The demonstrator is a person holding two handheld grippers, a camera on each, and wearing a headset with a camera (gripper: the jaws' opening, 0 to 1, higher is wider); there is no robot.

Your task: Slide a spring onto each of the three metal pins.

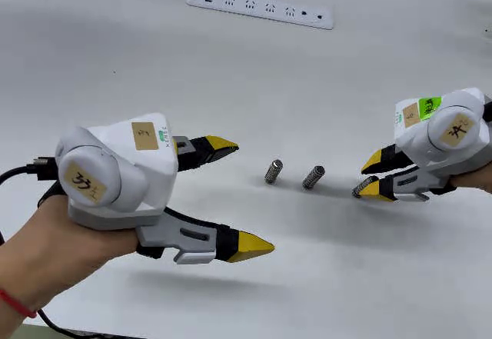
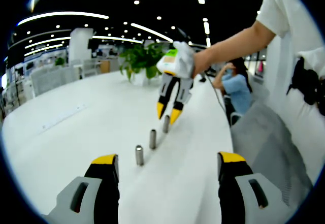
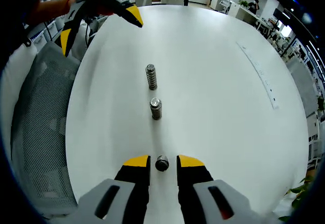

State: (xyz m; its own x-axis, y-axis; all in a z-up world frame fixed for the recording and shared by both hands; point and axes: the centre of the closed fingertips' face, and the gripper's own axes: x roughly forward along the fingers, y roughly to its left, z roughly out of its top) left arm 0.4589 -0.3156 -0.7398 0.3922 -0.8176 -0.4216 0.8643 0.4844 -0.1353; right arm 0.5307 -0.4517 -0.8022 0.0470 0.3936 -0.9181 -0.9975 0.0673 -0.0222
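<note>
On the white table (image 1: 231, 85) of the head view, three short pins are set in a row. A spring (image 1: 272, 174) is coiled round the first pin (image 1: 277, 164), and the second pin (image 1: 318, 171) is sheathed likewise. The third pin (image 1: 359, 188), also ribbed in look, is found right at the yellow tips of the right gripper (image 1: 361, 182), whose jaws are drawn narrow. The left gripper (image 1: 252, 197) is held well apart from the row, its jaws spread wide and holding nothing. A power strip (image 1: 261, 6) lies far behind.

From the left gripper view, the row is looked along between the wide jaws, and the right gripper (image 2: 167, 114) is seen poised over the far end.

From the right gripper view, the third pin (image 3: 162, 163) is seen end-on between the narrow jaws. A sliver of table is left on either side, so no grip is judged to be made.

The last spring is judged to be at the seating stage. The jaws should be kept centred on the pin and closed lightly on the coil. Any push should be made straight along the pin, since a sideways nudge could tip it toward its near neighbour.
</note>
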